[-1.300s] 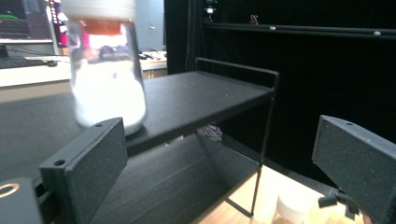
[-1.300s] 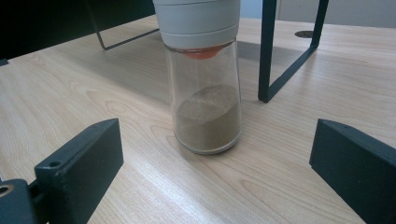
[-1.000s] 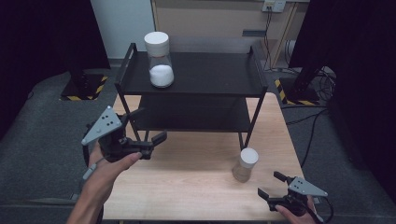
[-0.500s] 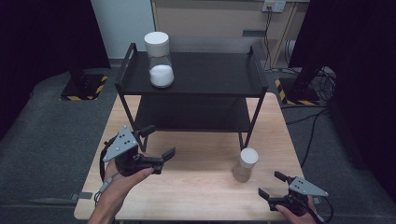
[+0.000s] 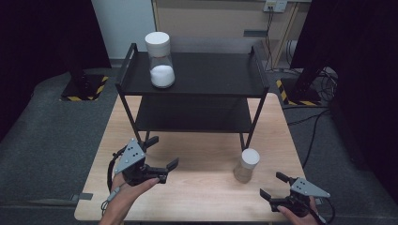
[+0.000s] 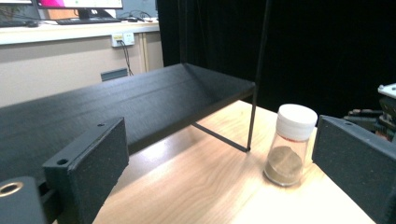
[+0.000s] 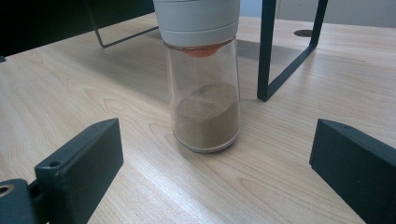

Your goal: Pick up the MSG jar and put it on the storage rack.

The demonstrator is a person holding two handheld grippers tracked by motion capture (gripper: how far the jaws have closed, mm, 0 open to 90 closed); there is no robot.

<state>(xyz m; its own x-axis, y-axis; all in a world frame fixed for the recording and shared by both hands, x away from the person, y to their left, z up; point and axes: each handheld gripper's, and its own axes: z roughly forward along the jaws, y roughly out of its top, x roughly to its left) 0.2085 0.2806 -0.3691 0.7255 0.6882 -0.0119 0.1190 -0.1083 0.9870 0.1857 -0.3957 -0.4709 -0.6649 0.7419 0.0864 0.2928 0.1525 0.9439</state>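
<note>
Jar (image 5: 247,165): clear glass, white cap, upright on the worktop (image 5: 202,192) beside the rack's (image 5: 192,89) front right leg; brown powder fills its lower part.

A white-capped clear jar (image 5: 247,165) of brown powder stands by a black shelf rack (image 5: 192,89) on pale wood.

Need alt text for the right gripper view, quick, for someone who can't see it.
A clear jar with a white lid, about a third full of brown powder, stands upright on the wooden table, apart from the open right gripper. The black shelf's leg stands behind the jar.
</note>
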